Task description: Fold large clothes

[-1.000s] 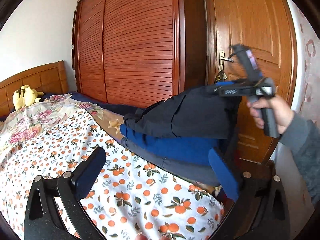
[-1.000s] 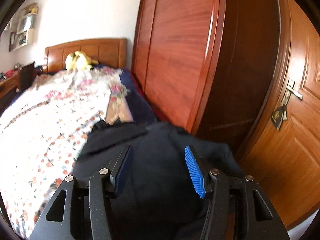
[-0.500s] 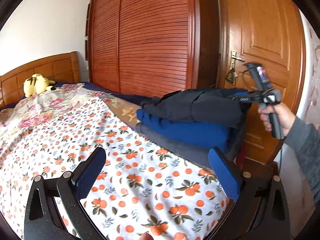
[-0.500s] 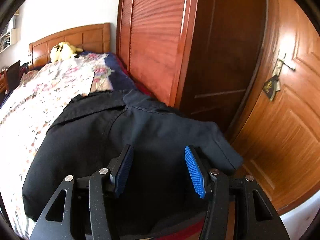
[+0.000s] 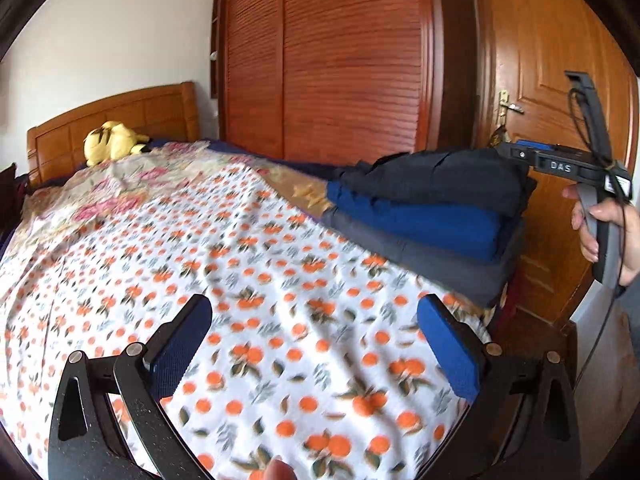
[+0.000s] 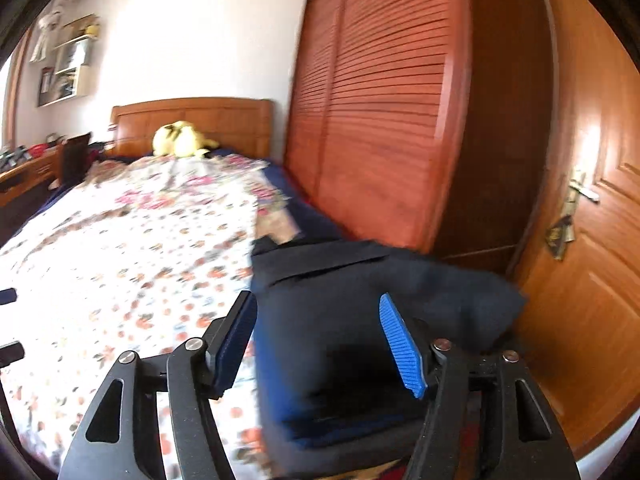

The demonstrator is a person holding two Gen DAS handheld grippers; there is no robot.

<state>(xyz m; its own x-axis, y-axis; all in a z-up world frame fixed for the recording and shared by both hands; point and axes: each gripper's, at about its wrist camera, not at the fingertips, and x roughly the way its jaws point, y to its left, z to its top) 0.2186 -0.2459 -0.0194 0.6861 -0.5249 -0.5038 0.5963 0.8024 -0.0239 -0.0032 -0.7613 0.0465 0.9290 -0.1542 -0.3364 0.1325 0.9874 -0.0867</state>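
Note:
A stack of folded clothes sits at the bed's right foot corner: a dark navy garment (image 5: 444, 176) on top, a bright blue one (image 5: 424, 224) under it, a grey one (image 5: 424, 260) at the bottom. In the right wrist view the navy garment (image 6: 352, 312) lies just ahead of my right gripper (image 6: 320, 340), which is open and empty above the stack's near edge. My left gripper (image 5: 316, 344) is open and empty over the orange-print bedspread (image 5: 240, 280), left of the stack. The right gripper's body (image 5: 560, 166) shows at the stack's right edge.
A louvred wooden wardrobe (image 5: 340, 60) runs along the bed's right side. A wooden door (image 5: 548, 80) with a handle stands beyond the stack. A yellow plush toy (image 5: 112, 142) lies by the headboard (image 5: 120, 112). A desk (image 6: 24, 176) stands at the bed's far left.
The navy garment was lowered onto the stack and now lies flat there. My right gripper drew back toward the stack's near edge. My left gripper pulled back and left.

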